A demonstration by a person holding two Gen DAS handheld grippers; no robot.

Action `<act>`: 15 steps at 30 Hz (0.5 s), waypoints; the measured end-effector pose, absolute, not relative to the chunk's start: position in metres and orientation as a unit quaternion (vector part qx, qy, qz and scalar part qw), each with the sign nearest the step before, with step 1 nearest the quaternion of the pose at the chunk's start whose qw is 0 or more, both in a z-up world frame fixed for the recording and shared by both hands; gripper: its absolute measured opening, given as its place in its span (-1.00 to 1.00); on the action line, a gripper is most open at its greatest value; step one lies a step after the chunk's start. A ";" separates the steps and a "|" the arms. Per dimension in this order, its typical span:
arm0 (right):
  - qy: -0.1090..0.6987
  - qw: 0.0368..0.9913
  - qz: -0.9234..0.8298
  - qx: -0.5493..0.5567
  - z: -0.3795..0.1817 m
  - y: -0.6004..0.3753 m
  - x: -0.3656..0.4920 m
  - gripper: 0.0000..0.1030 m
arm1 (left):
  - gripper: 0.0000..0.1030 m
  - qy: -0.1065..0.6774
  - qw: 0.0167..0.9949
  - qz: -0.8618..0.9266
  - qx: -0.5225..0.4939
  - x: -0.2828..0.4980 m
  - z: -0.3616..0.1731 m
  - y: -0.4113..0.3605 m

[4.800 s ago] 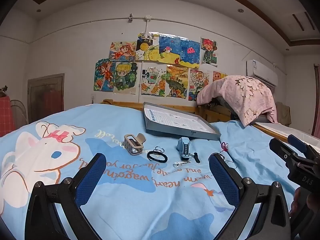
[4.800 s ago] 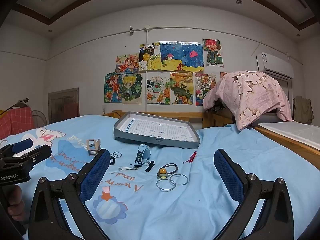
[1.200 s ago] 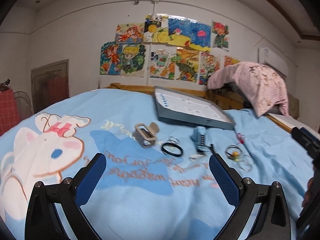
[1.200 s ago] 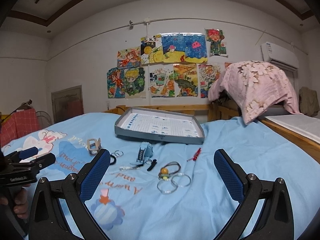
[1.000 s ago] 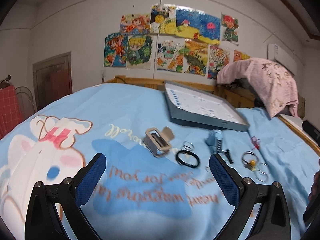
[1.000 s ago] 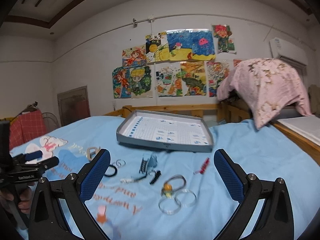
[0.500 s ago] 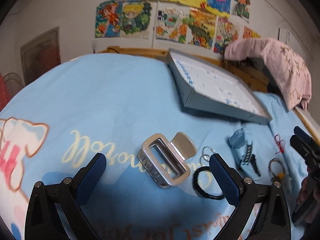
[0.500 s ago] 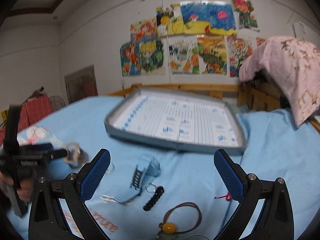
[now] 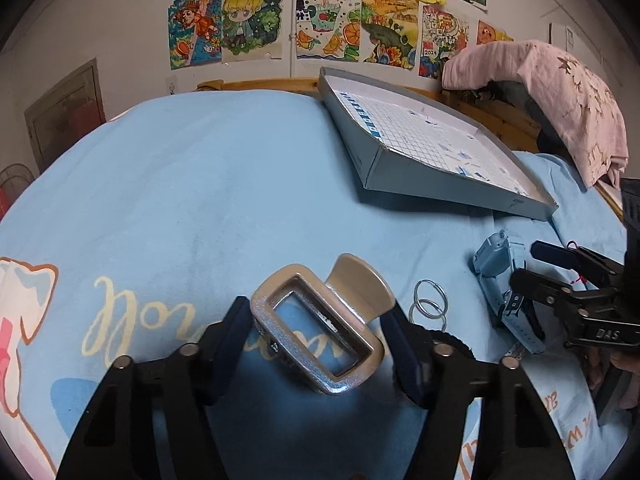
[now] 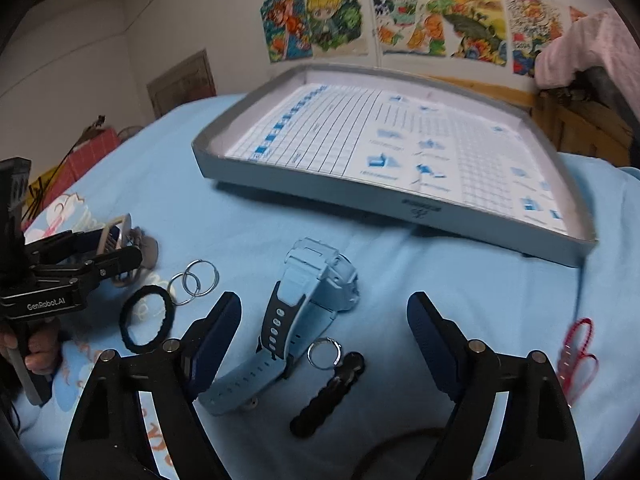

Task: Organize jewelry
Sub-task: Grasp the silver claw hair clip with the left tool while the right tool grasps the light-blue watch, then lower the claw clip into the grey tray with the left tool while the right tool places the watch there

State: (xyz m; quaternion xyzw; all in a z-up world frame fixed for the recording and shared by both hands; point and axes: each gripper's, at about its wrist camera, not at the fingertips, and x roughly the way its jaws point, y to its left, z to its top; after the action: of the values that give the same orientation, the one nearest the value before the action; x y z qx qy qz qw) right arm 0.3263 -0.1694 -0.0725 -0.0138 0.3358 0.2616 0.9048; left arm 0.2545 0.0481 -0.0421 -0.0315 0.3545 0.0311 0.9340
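The black left gripper (image 10: 120,256), at nine o'clock, says "GenRobot.AI" in white. A bright wall drawing (image 9: 444,42), at one o'clock, shows the number "2024".

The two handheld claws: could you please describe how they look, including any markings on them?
Both are black frames with silver rivets and dark blue padded fingers. The left claw reads "GenRobot.AI" in white on its body; the right claw shows white lettering like "DAS". No cables or sleeves are visible.
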 end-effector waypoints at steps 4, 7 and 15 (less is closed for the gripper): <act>0.342 0.902 0.261 -0.029 -0.071 -0.155 0.336 0.51 | 0.17 0.355 0.934 0.024 -0.040 0.255 -0.043 0.051; 0.365 0.895 0.255 -0.036 -0.077 -0.149 0.347 0.24 | 0.14 0.353 0.935 0.020 -0.040 0.255 -0.043 0.050; 0.362 0.893 0.267 -0.018 -0.078 -0.147 0.343 -0.26 | 0.07 0.342 0.938 0.017 -0.053 0.249 -0.036 0.050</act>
State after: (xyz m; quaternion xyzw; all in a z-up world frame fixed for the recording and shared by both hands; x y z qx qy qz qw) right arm 0.3434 -0.1467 -0.0778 -0.0177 0.3620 0.2671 0.8929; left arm 0.2494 0.0502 -0.0359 -0.0534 0.3421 0.0167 0.9380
